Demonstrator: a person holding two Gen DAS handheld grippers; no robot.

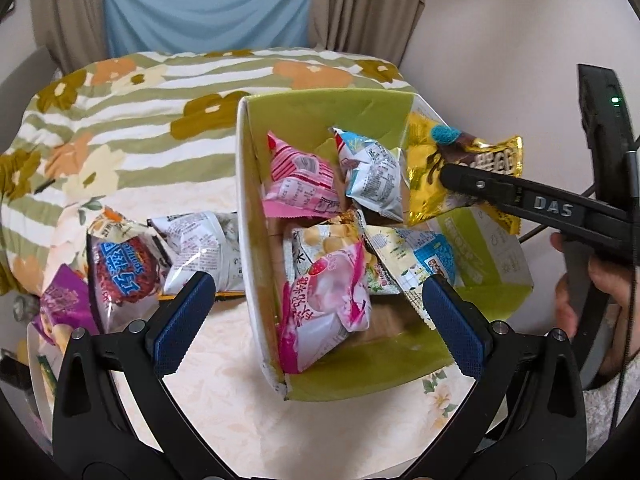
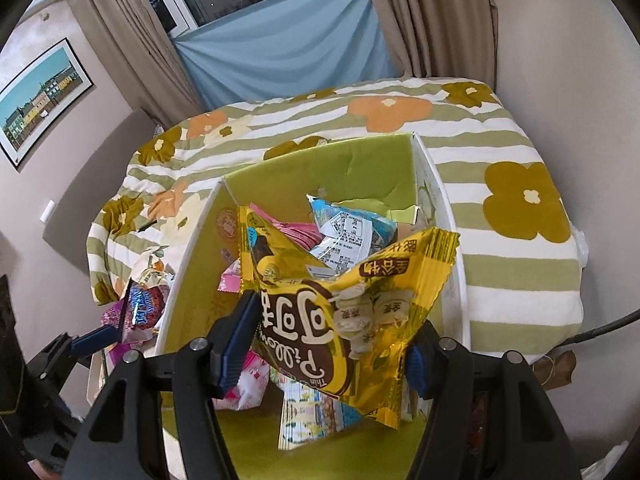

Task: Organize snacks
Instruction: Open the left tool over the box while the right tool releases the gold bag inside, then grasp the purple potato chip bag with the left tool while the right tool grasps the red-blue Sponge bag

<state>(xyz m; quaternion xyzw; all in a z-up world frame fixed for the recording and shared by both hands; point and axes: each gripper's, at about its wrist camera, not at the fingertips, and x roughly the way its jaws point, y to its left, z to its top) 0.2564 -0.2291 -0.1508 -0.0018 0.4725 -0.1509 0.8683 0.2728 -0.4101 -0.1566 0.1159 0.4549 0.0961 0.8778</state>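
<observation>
Box point(image 1: 256, 208) sits on table point(image 1: 208, 380), w/ bed point(image 1: 120, 92) behind it and curtains point(image 1: 360, 0) behind bed. In box: several packets, incl. two at back point(image 1: 298, 178) point(image 1: 372, 176), one at front point(image 1: 324, 312). Left of box, on table: loose packets point(image 1: 196, 248) point(image 1: 120, 268). Right gripper point(image 2: 332, 344) over box's right side w/ packet point(image 2: 344, 312) between jaws. Left gripper point(image 1: 312, 316) before box, jaws straddling its near-left wall.
</observation>
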